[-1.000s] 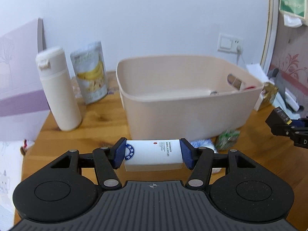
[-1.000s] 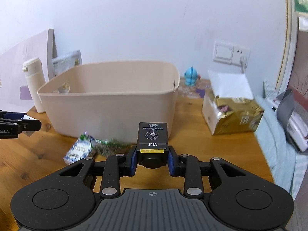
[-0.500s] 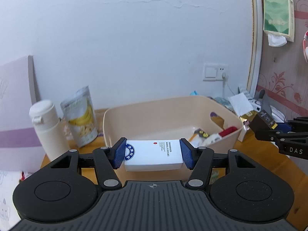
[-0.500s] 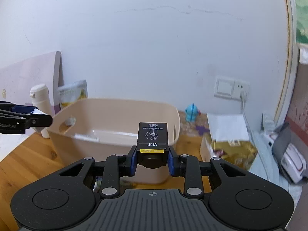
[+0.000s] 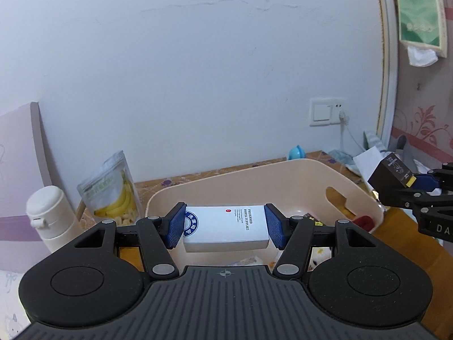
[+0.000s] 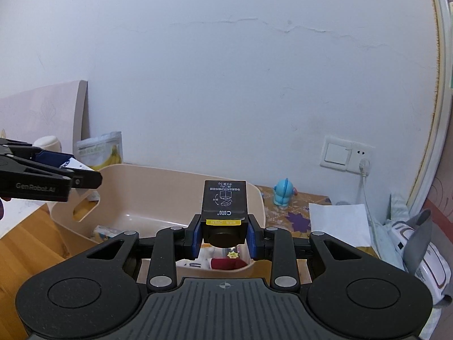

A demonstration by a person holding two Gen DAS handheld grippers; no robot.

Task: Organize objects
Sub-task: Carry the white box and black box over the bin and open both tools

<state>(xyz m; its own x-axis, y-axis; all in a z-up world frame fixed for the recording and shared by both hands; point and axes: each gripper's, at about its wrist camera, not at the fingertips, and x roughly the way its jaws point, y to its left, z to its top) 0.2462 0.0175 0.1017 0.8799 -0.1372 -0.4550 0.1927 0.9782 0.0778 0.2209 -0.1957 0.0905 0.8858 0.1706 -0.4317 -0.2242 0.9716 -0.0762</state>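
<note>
I hold 2 things up over the tub (image 5: 254,182) right now. My left claw (image 5: 225,226) is squeezed tight on a white box (image 5: 226,228), pressing its 2 short ends with the blue pads (image 5: 175,225). My right claw (image 6: 223,236) is squeezed tight on a small black box (image 6: 225,201), which sticks out forward over the tub's near edge. The tub sits on the wooden bench (image 6: 25,243) and already has some small packets and a red thing in it, but I cannot tell what they are.

What could go wrong? I think the 2 claws are near each other above the same tub, so they could bump if I bring both down together. The white box is gripped only at its ends, so it could slip or tip if I shake. If I let go from too high, a box could bounce off the edge and land on the bench.

The white box says "PREFERRED HOTEL SUPPLIES" beside a round blue stamp. The black box has a yellow strip that says "OPEN". The left claw's arm says "GenRobot.AI". A banana snack bag (image 5: 110,189) and a white bottle (image 5: 49,215) stand to the left of the tub.
</note>
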